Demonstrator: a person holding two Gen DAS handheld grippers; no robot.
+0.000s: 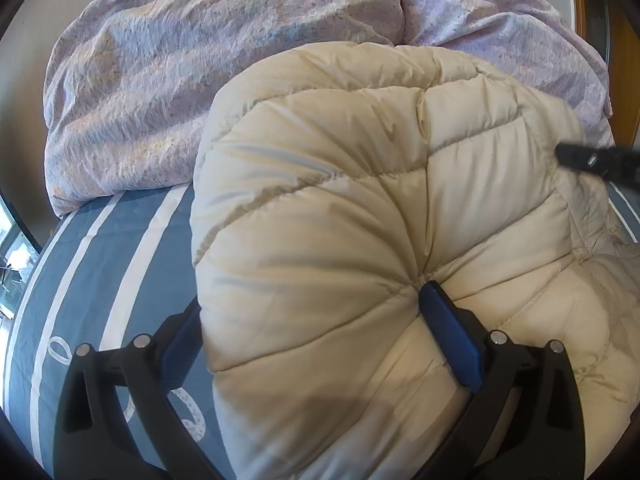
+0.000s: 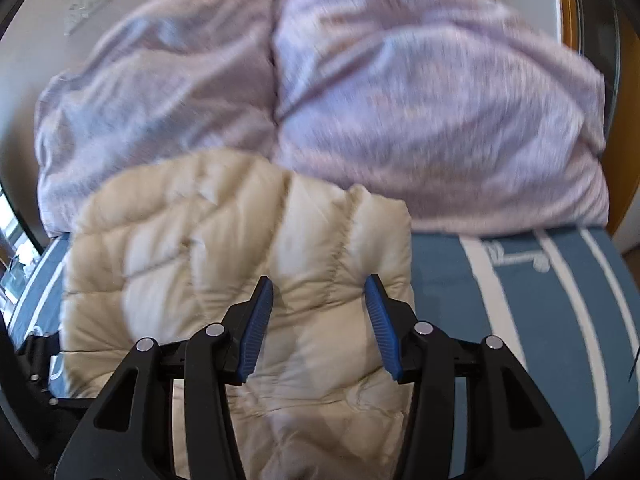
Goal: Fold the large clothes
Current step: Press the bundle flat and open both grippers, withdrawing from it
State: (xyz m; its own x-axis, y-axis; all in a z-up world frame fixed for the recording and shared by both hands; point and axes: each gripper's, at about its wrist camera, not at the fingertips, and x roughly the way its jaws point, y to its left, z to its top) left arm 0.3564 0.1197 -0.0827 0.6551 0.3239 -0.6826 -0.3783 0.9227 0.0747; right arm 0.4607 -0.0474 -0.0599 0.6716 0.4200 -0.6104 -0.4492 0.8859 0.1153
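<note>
A cream quilted puffer jacket [image 1: 340, 200] lies folded and bunched on the bed. My left gripper [image 1: 308, 320] has its jaws spread wide around a thick fold of the jacket, the right finger [image 1: 448, 336] pressing into the fabric and the left finger [image 1: 180, 344] half hidden behind it. In the right wrist view the jacket [image 2: 192, 248] lies under and ahead of my right gripper [image 2: 320, 292], which is open and empty just above it. The tip of the right gripper shows at the right edge of the left wrist view [image 1: 596, 160].
A rumpled lilac duvet [image 1: 224, 60] is heaped across the far side of the bed, also in the right wrist view [image 2: 420, 100]. The blue sheet with white stripes [image 2: 520, 320] is bare right of the jacket and to its left [image 1: 104, 280]. A wooden frame [image 2: 568, 8] stands behind.
</note>
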